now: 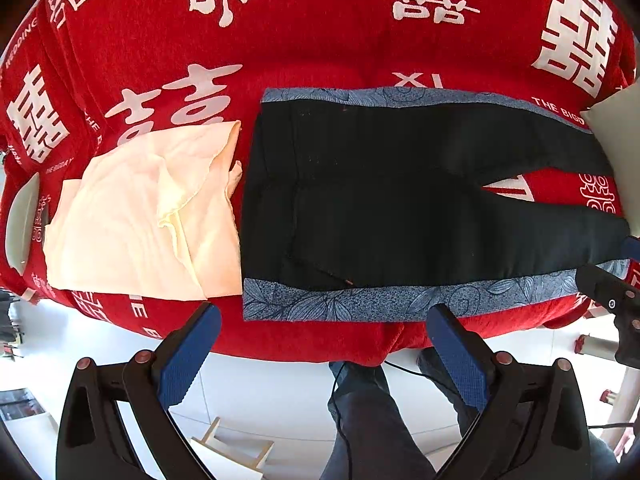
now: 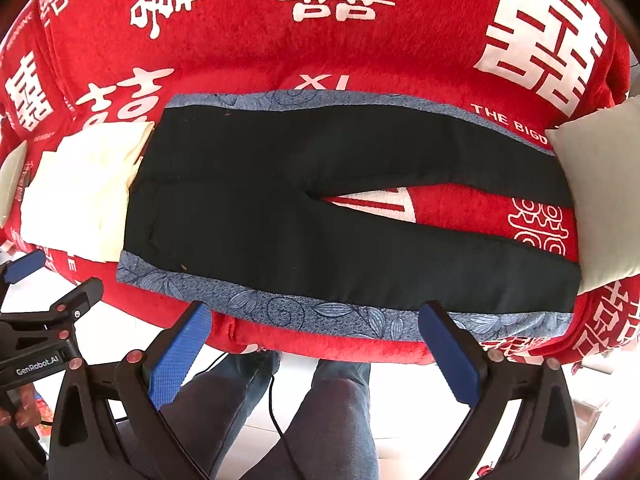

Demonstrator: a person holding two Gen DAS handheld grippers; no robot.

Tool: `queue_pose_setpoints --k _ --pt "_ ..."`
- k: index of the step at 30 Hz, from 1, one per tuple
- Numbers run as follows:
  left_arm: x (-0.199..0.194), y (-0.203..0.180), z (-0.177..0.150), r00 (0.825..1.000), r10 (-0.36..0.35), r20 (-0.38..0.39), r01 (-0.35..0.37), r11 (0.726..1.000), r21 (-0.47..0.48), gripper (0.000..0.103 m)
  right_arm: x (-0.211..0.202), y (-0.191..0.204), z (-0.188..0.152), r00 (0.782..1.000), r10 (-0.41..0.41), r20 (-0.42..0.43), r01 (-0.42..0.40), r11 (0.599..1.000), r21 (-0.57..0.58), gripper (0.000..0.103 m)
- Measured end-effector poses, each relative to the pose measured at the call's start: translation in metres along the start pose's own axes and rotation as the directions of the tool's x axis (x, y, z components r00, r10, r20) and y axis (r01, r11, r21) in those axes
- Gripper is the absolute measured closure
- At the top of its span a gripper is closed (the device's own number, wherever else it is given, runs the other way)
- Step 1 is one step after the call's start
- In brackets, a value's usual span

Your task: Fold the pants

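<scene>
You are at the start: the pants (image 1: 360,200) lie flat and unfolded on the red bed (image 1: 320,40), waist at 9 o'clock, legs splayed toward 3. Your left gripper (image 1: 324,356) and right gripper (image 2: 316,352) hang wide open, empty, off the near edge. Next, pinch the near leg and waist, I judge. Black cloth, blue floral side bands.

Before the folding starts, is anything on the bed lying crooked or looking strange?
Mostly no. The black pants lie flat, legs spread apart. The far leg's end is hidden behind the white pillow, and the cream cloth beside the waistband is rumpled.
</scene>
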State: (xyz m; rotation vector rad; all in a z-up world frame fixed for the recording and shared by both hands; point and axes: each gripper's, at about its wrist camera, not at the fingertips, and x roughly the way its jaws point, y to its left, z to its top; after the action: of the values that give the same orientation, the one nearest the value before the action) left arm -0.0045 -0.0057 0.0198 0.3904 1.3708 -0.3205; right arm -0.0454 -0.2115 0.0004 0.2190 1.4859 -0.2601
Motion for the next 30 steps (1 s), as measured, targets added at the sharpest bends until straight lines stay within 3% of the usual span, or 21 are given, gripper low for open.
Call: queue_pose_setpoints --k 30 --pt "-0.004 -0.011 0.006 1.0 0.007 0.006 -0.007 1.0 0.019 0.0 0.001 -0.005 0.007 1.0 -0.003 0.002 0.003 1.0 -0.007 0.0"
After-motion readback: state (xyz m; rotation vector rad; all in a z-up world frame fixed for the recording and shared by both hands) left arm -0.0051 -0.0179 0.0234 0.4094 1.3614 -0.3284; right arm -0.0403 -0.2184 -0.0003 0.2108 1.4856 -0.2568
